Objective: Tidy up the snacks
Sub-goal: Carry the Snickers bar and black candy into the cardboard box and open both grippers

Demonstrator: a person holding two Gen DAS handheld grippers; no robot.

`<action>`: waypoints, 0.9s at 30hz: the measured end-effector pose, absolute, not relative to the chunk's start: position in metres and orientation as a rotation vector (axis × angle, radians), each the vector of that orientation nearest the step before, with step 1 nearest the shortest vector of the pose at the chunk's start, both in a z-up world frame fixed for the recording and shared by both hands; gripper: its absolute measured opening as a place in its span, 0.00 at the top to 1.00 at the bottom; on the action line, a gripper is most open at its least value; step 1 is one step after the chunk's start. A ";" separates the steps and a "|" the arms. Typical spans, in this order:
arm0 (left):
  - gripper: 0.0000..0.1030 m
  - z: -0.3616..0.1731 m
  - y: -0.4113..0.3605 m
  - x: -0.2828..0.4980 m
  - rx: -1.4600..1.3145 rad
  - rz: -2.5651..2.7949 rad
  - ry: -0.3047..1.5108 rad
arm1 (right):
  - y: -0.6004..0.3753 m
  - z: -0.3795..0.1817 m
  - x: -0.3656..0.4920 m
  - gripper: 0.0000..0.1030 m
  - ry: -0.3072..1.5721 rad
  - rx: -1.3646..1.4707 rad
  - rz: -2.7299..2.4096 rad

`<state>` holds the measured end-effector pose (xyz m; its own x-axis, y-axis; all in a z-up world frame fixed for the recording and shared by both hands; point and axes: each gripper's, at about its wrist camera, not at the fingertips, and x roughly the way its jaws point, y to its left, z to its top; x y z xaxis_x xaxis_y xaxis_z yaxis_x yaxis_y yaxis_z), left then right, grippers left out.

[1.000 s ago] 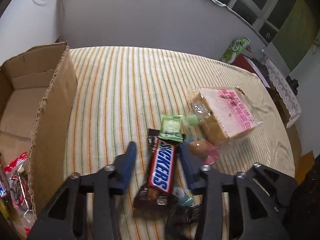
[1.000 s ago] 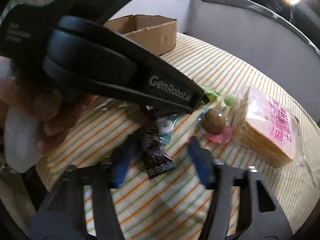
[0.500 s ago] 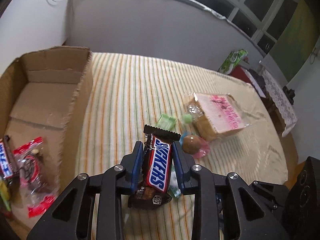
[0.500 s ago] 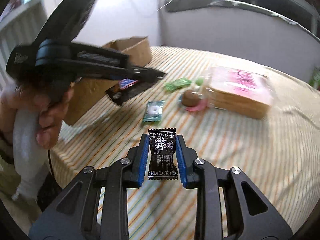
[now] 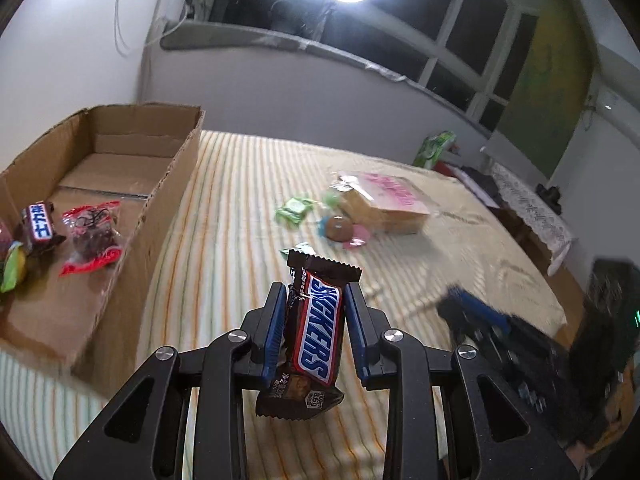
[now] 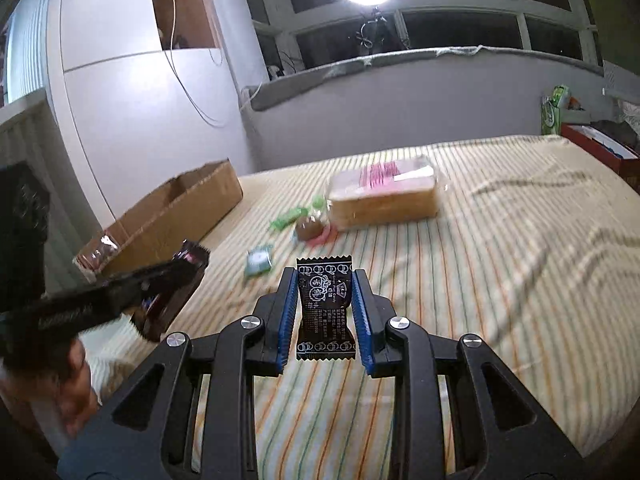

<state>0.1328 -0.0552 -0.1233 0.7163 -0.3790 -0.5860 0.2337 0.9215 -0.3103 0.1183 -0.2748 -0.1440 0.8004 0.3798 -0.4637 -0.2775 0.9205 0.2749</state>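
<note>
Left wrist: Snickers bar (image 5: pixel 316 330) between closed jaws, above striped cloth (image 5: pixel 240 216).

The right claw (image 5: pixel 472 312) is a blur from the left wrist; snacks in the cardboard box (image 5: pixel 160 216) are cut off at the frame's edge.

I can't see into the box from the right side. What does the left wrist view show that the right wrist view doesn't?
Only the left wrist view: the cardboard box floor, with a red packet and a small bar, and the left gripper shut on the Snickers bar.
Only the right wrist view: the right gripper shut on a black candy packet.
Both: the striped cloth, the wrapped cake, the green candy.
</note>
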 end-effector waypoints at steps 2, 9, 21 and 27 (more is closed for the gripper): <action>0.73 -0.119 -0.061 0.129 -0.213 -0.340 0.665 | -0.275 -0.127 0.116 0.73 0.508 0.203 0.345; 0.73 -0.052 -0.055 0.115 -0.199 -0.360 0.492 | -0.277 -0.046 0.087 0.73 0.357 0.145 0.319; 0.73 -0.006 0.008 0.089 -0.258 -0.273 0.377 | -0.263 -0.014 0.063 0.73 0.328 0.119 0.319; 0.73 -0.020 0.028 0.082 -0.253 -0.233 0.390 | -0.220 -0.023 0.074 0.73 0.388 0.069 0.364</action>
<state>0.0823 0.0280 -0.0197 0.8990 -0.2713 -0.3439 0.1746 0.9420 -0.2866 0.0744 -0.2199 -0.0228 0.8618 0.3598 -0.3576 -0.3338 0.9330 0.1345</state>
